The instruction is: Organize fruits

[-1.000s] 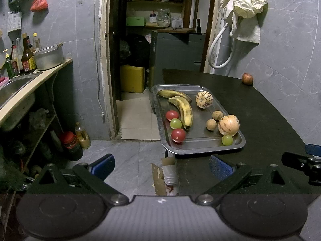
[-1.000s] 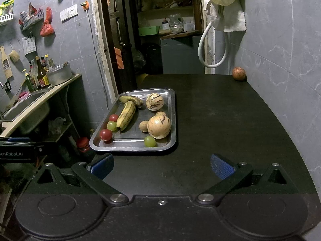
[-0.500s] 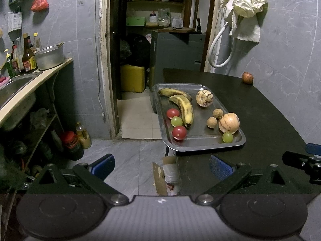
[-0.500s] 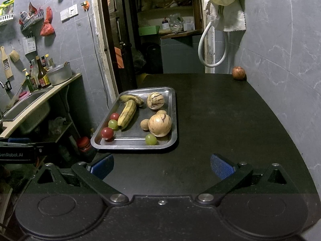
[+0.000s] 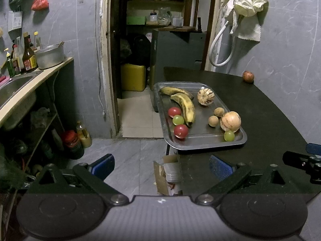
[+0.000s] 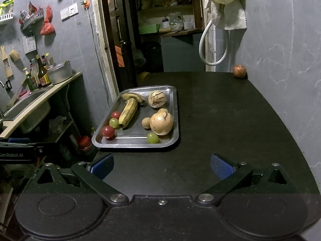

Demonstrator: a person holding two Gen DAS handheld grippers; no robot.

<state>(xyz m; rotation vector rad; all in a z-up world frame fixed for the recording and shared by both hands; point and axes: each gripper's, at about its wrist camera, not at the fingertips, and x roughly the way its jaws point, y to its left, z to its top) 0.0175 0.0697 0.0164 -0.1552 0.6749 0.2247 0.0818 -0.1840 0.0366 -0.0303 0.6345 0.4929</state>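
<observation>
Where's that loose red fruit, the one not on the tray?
The red fruit sits alone at the table's far right corner against the grey wall, well beyond the tray, in both wrist views.

A rectangular steel tray (image 6: 174,108) is sitting at the left edge of the dark table (image 6: 230,120), carrying two yellow bananas (image 6: 128,111); a round reddish fruit (image 6: 239,71) is lying at the table's far right corner.

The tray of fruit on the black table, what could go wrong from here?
The metal tray sits at the black table's left edge, so a nudge might push it off. The round fruits, like the green grape and red tomato, lie loose and could roll when neighbours are lifted. The lone red fruit by the wall is a far reach.
</observation>
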